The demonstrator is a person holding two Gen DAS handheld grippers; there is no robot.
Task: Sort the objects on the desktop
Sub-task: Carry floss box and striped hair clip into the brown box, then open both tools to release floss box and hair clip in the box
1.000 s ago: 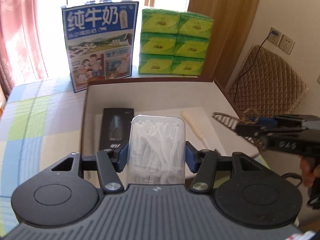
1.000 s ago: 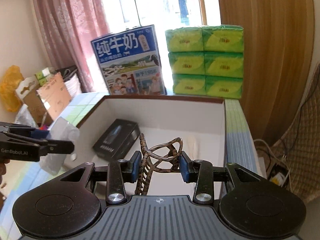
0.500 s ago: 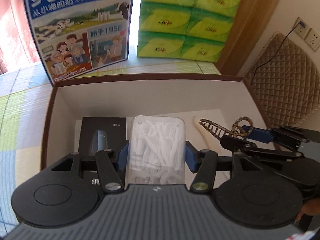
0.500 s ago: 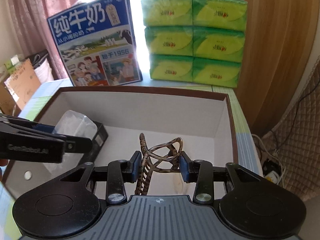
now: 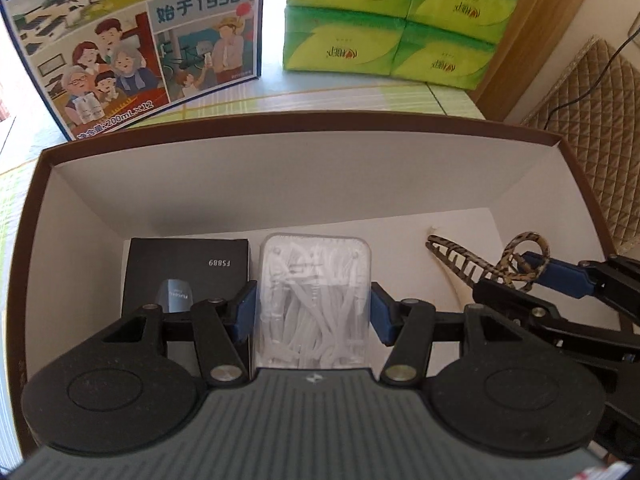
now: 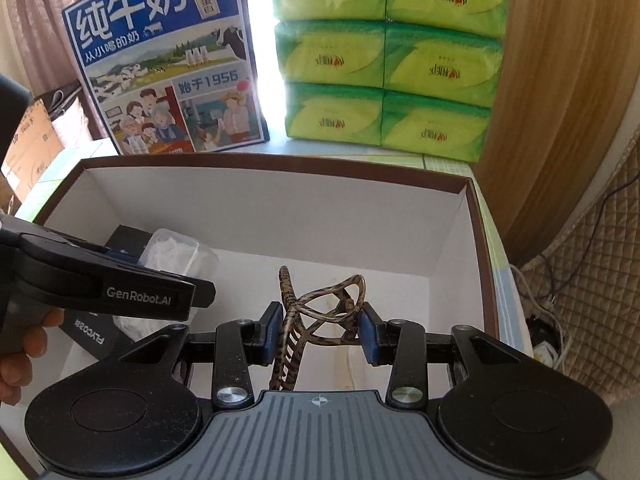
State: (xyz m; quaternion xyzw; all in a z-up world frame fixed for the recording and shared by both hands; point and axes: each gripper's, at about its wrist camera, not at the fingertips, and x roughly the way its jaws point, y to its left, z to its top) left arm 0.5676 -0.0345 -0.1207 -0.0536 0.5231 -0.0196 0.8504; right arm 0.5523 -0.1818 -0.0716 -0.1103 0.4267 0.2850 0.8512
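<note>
Left tongs (image 5: 312,312) grip the clear plastic floss-pick case (image 5: 314,300), right tongs (image 6: 320,334) the leopard-print hair claw (image 6: 316,312) — lower both into the brown-rimmed white box (image 5: 280,184) at mid-frame before releasing.

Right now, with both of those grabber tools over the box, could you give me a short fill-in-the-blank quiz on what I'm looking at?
1. The left gripper holds a clear case of floss picks between its ____ jaws.
2. The right gripper clamps a leopard-print ____.
3. Beside the case lies a black box printed ____.
4. Behind the brown-rimmed box stand ____ tissue packs.

Missing words: blue; hair claw; FS889; green
</note>
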